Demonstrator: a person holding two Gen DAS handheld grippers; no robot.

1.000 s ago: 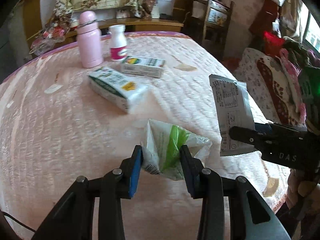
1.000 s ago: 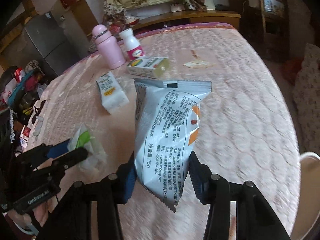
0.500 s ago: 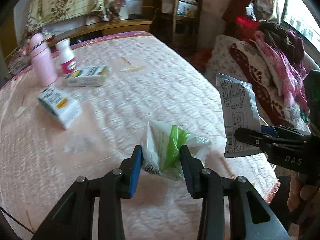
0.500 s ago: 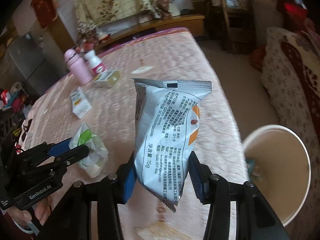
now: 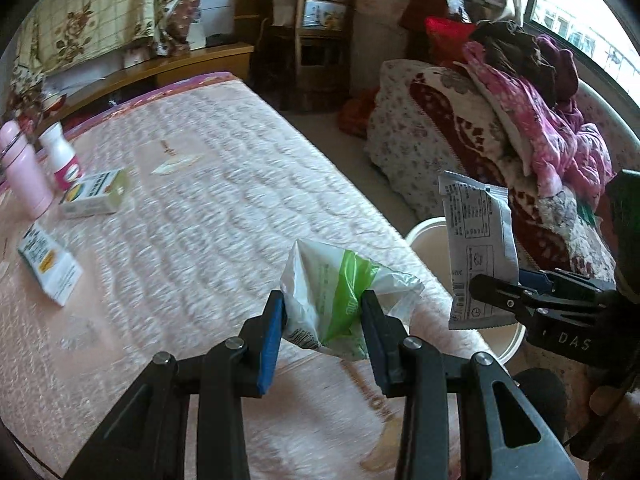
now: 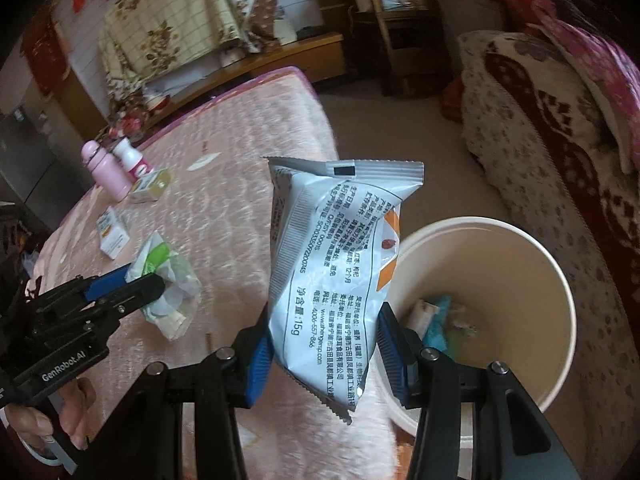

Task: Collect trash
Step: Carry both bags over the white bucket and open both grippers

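Beside the bed's edge stands a cream bin [image 6: 560,280], its near rim hidden behind the snack packet [image 6: 336,276] clamped in the right gripper [image 6: 324,344]. The left gripper [image 5: 322,320] pinches a crumpled green-and-white wrapper [image 5: 340,292] above the pink mattress [image 5: 208,208]. A pink flask [image 5: 22,172], white bottle [image 5: 60,154] and two cartons [image 5: 96,194] stand well apart, blurred.

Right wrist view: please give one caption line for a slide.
Right tool holds a snack packet beside the cream bucket.
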